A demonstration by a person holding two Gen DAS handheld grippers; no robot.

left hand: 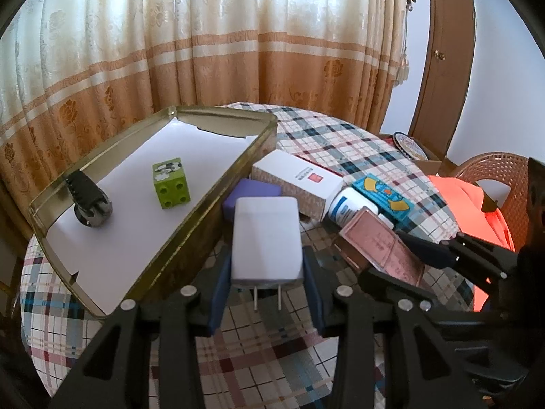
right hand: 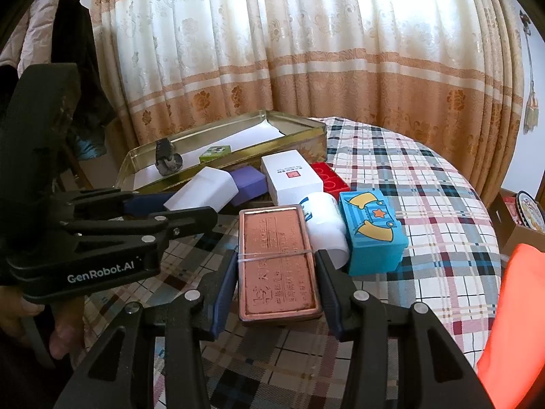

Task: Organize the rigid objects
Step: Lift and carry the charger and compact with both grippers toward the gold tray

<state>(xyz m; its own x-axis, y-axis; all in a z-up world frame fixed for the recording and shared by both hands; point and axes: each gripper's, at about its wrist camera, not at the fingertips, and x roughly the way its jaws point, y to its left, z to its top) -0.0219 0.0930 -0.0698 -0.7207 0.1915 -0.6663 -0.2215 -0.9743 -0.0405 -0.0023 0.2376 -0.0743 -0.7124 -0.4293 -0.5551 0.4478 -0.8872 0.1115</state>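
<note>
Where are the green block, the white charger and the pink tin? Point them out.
green block [left hand: 171,184], left wrist view, its studded front face.
white charger [left hand: 266,237], left wrist view, its broad top face.
pink tin [right hand: 278,261], right wrist view, its embossed lid.

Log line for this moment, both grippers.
left gripper: shut on white charger | right gripper: around copper tin, grip unclear | tray: green block, caster wheel

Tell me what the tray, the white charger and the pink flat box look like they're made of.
Tray: thin gold-toned metal, going by its shiny reflective walls and rolled rim; white sheet lining inside.
White charger: smooth matte plastic, probably, with two bare metal prongs.
Pink flat box: looks like a tin, with embossed lettering and a coppery rim; could be plastic.
</note>
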